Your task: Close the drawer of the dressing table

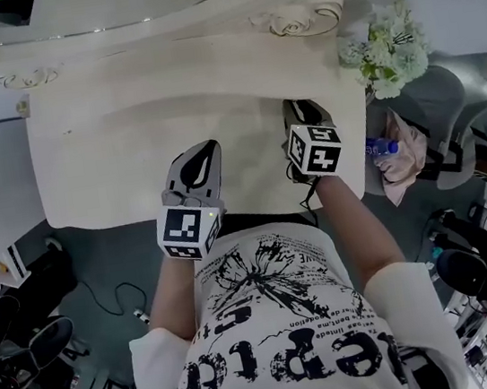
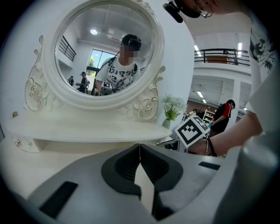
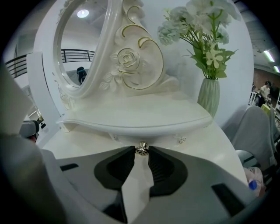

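1. Right gripper (image 3: 141, 152): jaws clenched on a small metal knob (image 3: 141, 149). The knob sits right at the jaw tips, pinched from both sides.
2. The knob belongs to the drawer front (image 3: 158, 140), a narrow cream strip tucked under the lip of the raised shelf (image 3: 140, 116). This is at the far right of the dressing table (image 1: 130, 161).
3. How far the drawer stands out: cannot tell. The gripper covers it in the head view, and the right gripper view shows only the strip behind the knob. Drawer contents: not visible.
4. In the head view the right gripper (image 1: 297, 107) reaches to the far edge of the table top, just left of the table's right end.
5. Left gripper (image 2: 140, 147): jaws pressed together, tips meeting, nothing between them.
6. In the head view the left gripper (image 1: 203, 157) hangs over the near middle of the table top, left of the right gripper and apart from it. Whether it touches the surface: cannot tell.
7. Vase (image 3: 209, 96): pale green, ribbed, upright on the right end of the shelf. It holds a bunch of white and green flowers (image 3: 205, 30).
8. Oval mirror (image 2: 105, 48) in a carved white frame stands on the shelf, left of the vase.
9. Off the table's right end: a grey chair (image 1: 434, 106) with pink cloth on it, and a bottle (image 1: 382, 147) with a blue cap lying on the cloth.
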### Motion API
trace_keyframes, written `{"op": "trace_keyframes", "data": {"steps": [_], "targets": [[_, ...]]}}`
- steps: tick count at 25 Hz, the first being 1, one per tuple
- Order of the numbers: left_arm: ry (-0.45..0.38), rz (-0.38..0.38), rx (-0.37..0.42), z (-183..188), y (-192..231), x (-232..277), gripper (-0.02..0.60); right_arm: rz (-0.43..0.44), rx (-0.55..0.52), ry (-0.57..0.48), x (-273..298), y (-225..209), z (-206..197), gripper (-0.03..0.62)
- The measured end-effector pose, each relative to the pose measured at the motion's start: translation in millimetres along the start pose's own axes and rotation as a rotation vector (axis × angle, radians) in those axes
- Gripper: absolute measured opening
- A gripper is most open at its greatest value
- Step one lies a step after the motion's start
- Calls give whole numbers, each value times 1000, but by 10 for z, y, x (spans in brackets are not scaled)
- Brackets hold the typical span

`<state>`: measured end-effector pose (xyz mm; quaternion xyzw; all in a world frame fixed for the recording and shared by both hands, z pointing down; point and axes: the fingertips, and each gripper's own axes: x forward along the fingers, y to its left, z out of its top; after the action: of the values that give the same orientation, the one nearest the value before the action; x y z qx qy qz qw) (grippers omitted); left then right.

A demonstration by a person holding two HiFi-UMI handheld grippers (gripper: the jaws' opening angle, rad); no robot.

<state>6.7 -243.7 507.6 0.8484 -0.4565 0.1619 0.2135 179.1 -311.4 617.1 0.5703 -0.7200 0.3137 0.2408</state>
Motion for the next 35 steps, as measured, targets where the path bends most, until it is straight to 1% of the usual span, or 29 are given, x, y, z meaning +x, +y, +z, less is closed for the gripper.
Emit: {"op": "trace_keyframes", "data": {"steps": [8, 13, 17, 20, 24, 26, 28, 32, 35], "targets": [[-6, 0, 6, 108, 42, 10, 20, -2, -11, 9, 30, 3, 26, 106], [-6, -7, 15, 167, 24, -1, 20, 0, -43, 3, -16, 33, 56, 107], [-13, -17, 28, 222, -12, -24, 20, -5, -55, -4, -133, 29, 57, 109], [-22, -22, 28, 255, -45, -46, 20, -12, -83, -23, -283, 57, 41, 109], [-48, -24, 42, 364, -97, -93, 20, 7, -119, -92, -558, 148, 168, 101], [-60, -27, 57, 430, -133, -124, 20, 27, -122, -143, -716, 210, 285, 61], [-76, -30, 70, 509, -168, -158, 20, 49, -129, -198, -875, 277, 414, 40], [-124, -30, 95, 717, -225, -233, 20, 103, -171, -315, -1175, 415, 718, 21], [-165, -20, 129, 893, -250, -317, 20, 141, -174, -392, -1412, 514, 952, 17]]}}
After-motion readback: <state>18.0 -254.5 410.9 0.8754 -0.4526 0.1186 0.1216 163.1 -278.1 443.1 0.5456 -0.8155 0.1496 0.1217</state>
